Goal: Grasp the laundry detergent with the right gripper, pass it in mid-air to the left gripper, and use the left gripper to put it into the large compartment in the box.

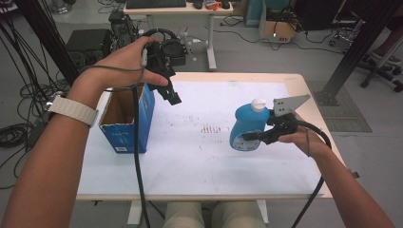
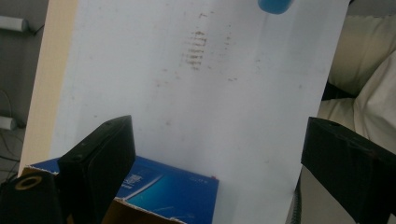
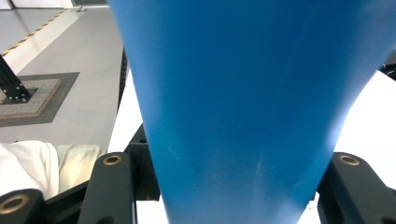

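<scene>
So the table with its white top is taking up most of the high view, scuffed with a patch of dark marks near the middle; those same marks are showing in the left gripper view too.

Next down in size, the blue cardboard box is sitting at the left edge of the table, top flaps open, brown inside; in the left gripper view its blue side is lying right below the jaws.

Then the blue bottle with the white cap; it's over on the right side of the table, and it's looking lifted a bit off the surface, though honestly I can't be sure from this angle. The right gripper is coming at it from the right and pinching the body, jaws pressing on either side; in the right gripper view the blue bottle is sitting squeezed between the two black jaws.

The left gripper is hovering just above and right of the box, pointing down; its jaws are spread wide with nothing between them.
</scene>
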Tool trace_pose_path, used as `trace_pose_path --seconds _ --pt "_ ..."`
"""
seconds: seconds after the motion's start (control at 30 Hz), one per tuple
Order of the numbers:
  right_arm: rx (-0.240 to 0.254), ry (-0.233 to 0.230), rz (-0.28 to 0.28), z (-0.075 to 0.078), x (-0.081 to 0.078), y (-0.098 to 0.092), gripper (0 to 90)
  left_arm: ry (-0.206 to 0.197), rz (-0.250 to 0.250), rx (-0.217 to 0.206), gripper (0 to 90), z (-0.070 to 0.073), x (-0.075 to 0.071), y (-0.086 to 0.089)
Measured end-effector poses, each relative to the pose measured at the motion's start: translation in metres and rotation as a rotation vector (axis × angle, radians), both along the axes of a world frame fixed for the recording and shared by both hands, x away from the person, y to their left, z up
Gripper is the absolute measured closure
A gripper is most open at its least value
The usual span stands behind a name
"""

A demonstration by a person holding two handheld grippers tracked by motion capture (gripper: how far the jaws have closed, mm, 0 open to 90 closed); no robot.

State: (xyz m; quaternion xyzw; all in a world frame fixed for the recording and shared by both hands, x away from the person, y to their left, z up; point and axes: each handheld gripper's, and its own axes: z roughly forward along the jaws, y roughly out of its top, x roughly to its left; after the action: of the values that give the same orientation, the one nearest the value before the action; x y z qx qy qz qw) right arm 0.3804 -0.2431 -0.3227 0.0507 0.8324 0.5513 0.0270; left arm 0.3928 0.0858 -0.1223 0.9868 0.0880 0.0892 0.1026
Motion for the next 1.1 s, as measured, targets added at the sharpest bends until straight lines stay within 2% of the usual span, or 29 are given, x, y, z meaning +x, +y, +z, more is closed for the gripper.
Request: trace_pose_path --seconds 0.23,0.27,0.57,0.9,1.1 --pt "-0.006 0.006 0.001 0.016 -0.003 0.007 43.2 0.005 -0.012 0.005 8.8 0.005 -0.007 -0.008" --pt "-0.012 0.027 -0.007 0.019 -0.004 0.008 43.2 0.007 -0.018 0.01 8.8 0.006 -0.008 -0.009" --pt "-0.022 0.017 0.008 0.034 -0.009 0.017 43.2 0.013 -0.043 0.03 7.8 0.011 -0.02 -0.021" --pt "-0.03 0.0 0.041 0.044 -0.012 0.031 43.2 0.017 -0.076 0.046 7.7 0.018 -0.035 -0.04" --pt "-0.023 0.0 0.064 0.047 -0.014 0.041 43.2 0.024 -0.1 0.064 6.9 0.016 -0.042 -0.051"
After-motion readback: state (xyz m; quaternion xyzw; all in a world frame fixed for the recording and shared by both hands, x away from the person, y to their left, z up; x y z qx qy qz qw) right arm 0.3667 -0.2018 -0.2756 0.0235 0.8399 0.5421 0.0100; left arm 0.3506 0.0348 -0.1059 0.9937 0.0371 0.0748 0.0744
